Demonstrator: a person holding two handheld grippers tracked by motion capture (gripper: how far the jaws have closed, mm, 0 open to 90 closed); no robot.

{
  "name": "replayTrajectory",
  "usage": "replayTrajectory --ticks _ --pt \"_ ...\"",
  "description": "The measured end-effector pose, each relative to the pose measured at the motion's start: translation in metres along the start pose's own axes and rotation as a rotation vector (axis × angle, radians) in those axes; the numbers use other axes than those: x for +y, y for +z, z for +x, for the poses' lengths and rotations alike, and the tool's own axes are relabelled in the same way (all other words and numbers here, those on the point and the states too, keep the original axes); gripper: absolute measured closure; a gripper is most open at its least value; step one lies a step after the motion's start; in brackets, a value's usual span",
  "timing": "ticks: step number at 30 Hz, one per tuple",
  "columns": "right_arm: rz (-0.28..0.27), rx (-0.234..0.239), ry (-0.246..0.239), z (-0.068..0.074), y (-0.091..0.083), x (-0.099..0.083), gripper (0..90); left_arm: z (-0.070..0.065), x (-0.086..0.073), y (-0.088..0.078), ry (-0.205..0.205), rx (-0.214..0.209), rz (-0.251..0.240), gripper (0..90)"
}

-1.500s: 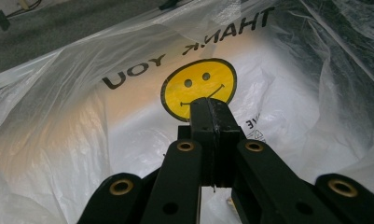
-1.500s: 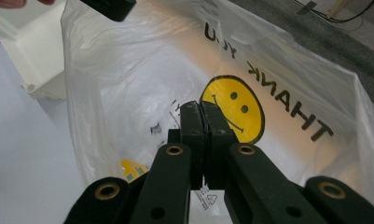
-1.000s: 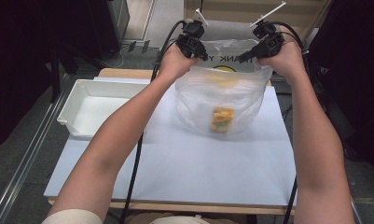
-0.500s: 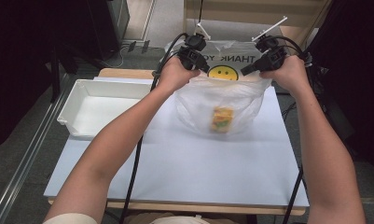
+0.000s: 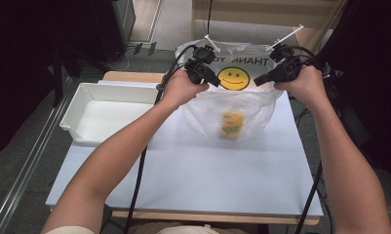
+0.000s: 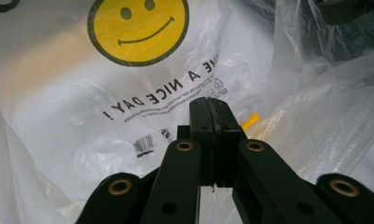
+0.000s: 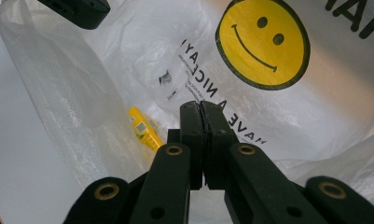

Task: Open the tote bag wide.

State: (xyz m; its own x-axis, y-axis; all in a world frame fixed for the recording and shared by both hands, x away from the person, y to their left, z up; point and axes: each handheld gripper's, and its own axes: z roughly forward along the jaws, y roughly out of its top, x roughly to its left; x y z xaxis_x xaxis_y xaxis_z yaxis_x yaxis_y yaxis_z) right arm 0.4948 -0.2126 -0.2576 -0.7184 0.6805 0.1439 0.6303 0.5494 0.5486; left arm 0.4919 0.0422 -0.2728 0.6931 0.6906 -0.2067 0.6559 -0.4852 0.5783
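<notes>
Holding a clear plastic bag open at the table's far end, both grippers are clamped on its top edge. Left gripper pinches the bag's left rim, jaws fully closed with film between them; the left gripper view shows the two pads pressed flat together. Right gripper does the same on the right rim, jaws tight together in the right gripper view. The bag hangs between them, its bottom resting on the white table, mouth spread toward the person.

Inside the bag, low down, sits a small yellow carton, blurred in the high view, clearer in the right gripper view with a green print on it. Only a yellow corner shows past the jaws in the left gripper view. The bag's back wall carries a yellow smiley and black lettering.

Around: white tray on the table's left, just beside the bag's left side, apart from it. Black cables trail from each gripper down along the forearms, off the near edge. Crinkled film stands between the jaws and the carton in both gripper views. Dark surroundings left and right.
</notes>
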Motion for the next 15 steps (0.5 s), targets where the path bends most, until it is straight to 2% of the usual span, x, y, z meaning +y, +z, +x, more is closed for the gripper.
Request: replayTrajectory --ticks 5,15 --pt "-0.004 -0.005 0.0 0.006 -0.003 -0.005 89.8 -0.009 -0.006 -0.004 0.025 -0.016 -0.004 90.0" --pt "-0.015 -0.01 0.028 0.013 0.001 -0.025 89.8 -0.015 -0.023 0.002 0.025 -0.061 -0.004 89.6"
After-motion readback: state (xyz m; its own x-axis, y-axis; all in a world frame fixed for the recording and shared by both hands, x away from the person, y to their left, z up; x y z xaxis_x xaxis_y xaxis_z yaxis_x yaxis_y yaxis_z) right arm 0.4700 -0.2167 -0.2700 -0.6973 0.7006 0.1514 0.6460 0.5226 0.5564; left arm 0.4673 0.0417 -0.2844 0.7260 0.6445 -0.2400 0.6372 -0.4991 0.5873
